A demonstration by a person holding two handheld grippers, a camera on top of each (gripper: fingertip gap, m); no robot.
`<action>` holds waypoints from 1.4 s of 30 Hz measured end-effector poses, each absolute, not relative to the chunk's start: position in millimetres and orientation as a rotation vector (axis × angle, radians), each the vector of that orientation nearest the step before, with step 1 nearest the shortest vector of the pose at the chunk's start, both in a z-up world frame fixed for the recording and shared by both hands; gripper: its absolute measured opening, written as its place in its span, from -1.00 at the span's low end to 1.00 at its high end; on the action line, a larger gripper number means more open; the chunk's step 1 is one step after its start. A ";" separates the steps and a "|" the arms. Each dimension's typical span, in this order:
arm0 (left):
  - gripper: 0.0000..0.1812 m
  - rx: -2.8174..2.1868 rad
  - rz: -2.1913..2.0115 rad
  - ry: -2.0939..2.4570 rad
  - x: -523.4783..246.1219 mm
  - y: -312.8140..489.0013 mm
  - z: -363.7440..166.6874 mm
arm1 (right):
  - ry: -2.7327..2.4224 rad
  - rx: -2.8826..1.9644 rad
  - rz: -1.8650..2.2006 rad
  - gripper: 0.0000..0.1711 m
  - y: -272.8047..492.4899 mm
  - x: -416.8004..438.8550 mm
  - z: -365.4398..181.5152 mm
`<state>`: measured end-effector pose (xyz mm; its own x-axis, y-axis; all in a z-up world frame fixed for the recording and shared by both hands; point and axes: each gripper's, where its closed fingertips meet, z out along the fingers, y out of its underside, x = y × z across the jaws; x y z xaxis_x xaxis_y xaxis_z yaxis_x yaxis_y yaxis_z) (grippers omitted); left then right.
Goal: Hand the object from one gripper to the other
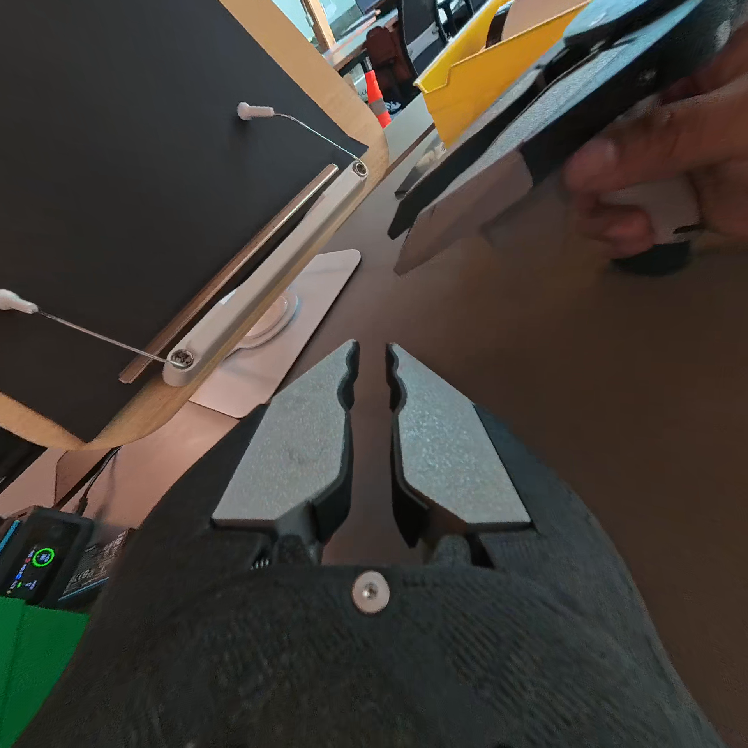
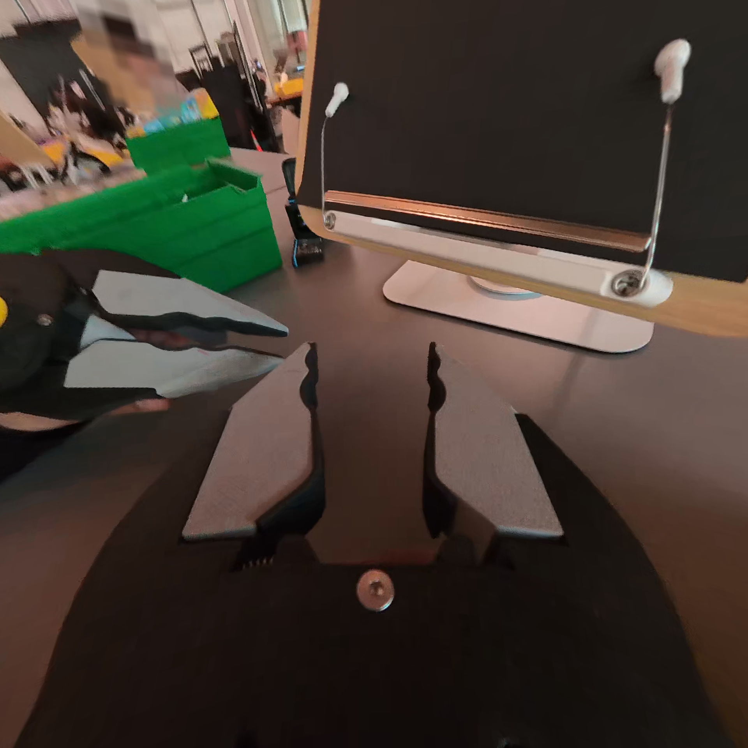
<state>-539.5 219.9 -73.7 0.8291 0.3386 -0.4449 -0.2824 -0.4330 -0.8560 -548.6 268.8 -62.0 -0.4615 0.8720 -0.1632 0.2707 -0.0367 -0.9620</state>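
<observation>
Two grippers above dark table [image 2: 526, 425], both empty. Left gripper [image 1: 372, 348]: fingers parted by narrow gap, nothing between. Right gripper [image 2: 372, 348]: fingers spread wider, nothing between. In right wrist view, left gripper's tips close beside right gripper's left finger [image 2: 263, 445]. Task object: cannot tell where, not recognisable in either view. Book stand [image 2: 506, 121] with black board upright on white base [image 2: 526, 324]. Green bin [image 2: 162, 226] left, yellow bin [image 1: 477, 77] far side.

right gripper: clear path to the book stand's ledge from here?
Probably yes. The right gripper is open and empty, facing the ledge of the book stand across bare table.
</observation>
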 end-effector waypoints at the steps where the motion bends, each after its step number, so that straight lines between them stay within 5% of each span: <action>1: -0.89 -1.885 0.686 -0.039 -537.8 220.8 -72.3 | -1.729 -1.228 1.544 -0.38 270.2 -548.2 -62.6; 33: -0.90 -1.780 0.572 -0.114 -528.0 214.1 -43.5 | -1.813 -1.074 1.313 -0.41 263.4 -545.4 -70.2; 42: -0.96 -1.747 0.707 -0.169 -508.6 104.3 58.8 | -1.857 -1.045 1.278 -0.41 258.1 -545.1 -74.5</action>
<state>-508.6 104.3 58.8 0.8059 0.4627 -0.3694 -0.2462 -0.3057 -0.9198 -545.1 258.1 -74.5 -0.4747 0.8775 0.0688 0.2490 0.2088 -0.9457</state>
